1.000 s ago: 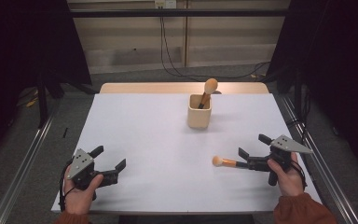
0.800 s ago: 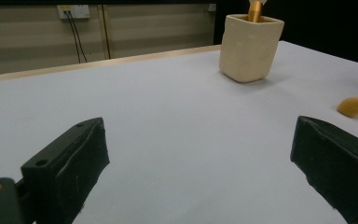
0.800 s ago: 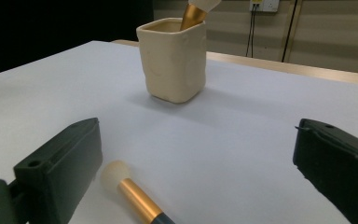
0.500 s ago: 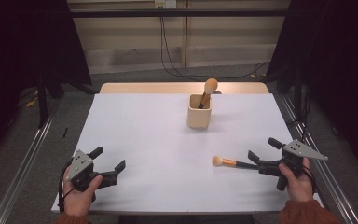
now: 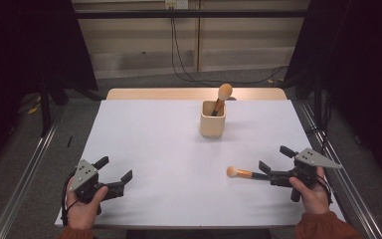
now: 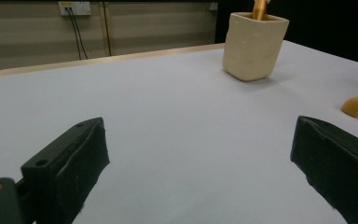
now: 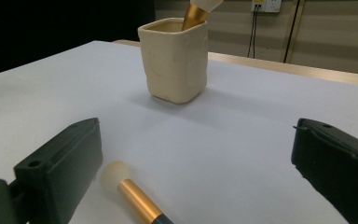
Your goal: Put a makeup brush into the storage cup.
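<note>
Both grippers' jaws are wide apart, holding nothing. The cup (image 5: 213,119) holds one brush (image 5: 223,96); another brush (image 5: 241,173) lies on the table.

Makeup brushes and holder, partly out of sight on the white counter (image 5: 169,149).

The lower handle of the gold-handled brush standing in the cream square ceramic holder (image 5: 213,119) is hidden inside it; the left gripper view cuts that brush (image 6: 259,8) off at the top edge. The dark end of the orange-handled makeup brush lying on the counter (image 5: 243,173) is lost against the right hand-held gripper (image 5: 274,164), and runs off the bottom edge in the right gripper view (image 7: 133,192).
</note>
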`<state>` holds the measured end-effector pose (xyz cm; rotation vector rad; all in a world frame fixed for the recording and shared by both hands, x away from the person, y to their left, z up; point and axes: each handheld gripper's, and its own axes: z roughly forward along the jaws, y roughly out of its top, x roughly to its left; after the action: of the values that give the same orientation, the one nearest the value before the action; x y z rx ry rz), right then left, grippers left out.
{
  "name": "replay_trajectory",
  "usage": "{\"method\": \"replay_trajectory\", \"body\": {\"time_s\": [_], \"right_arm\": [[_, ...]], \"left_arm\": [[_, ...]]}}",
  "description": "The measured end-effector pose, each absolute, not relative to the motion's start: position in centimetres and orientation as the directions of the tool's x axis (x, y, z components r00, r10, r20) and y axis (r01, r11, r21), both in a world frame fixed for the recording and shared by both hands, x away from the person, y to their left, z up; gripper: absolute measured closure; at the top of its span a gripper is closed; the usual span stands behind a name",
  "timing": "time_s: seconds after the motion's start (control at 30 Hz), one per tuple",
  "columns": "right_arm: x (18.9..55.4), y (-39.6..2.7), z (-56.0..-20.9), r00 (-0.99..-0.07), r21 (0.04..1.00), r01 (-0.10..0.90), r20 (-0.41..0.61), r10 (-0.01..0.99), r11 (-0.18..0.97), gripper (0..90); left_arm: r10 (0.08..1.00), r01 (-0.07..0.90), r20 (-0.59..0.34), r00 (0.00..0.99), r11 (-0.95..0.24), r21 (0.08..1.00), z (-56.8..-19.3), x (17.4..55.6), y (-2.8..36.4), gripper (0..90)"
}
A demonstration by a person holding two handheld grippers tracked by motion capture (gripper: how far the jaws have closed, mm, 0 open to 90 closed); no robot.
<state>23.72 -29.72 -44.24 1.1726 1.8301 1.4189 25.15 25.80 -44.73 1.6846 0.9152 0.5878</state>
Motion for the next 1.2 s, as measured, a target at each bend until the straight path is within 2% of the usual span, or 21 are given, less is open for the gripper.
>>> {"method": "replay_trajectory", "body": {"time_s": [0.33, 0.83, 1.2], "right_arm": [[24.1, -29.5, -43.7, -0.509, 0.945, 0.312, 0.077, 0.857, 0.1, 3.1], [26.5, -28.5, -42.9, -0.582, 0.926, 0.356, 0.112, 0.805, 0.128, 1.4], [28.2, -28.0, -41.8, -0.605, 0.933, 0.33, 0.09, 0.791, 0.146, 0.5]], "left_arm": [[0.814, 0.271, -0.057, 0.578, -0.125, 0.954, -44.5, 25.2, 25.6, 3.5], [0.822, 0.275, -0.052, 0.567, -0.13, 0.953, -44.6, 25.2, 26.0, 3.5], [0.828, 0.28, -0.051, 0.558, -0.13, 0.951, -44.7, 25.2, 26.0, 3.5]]}}
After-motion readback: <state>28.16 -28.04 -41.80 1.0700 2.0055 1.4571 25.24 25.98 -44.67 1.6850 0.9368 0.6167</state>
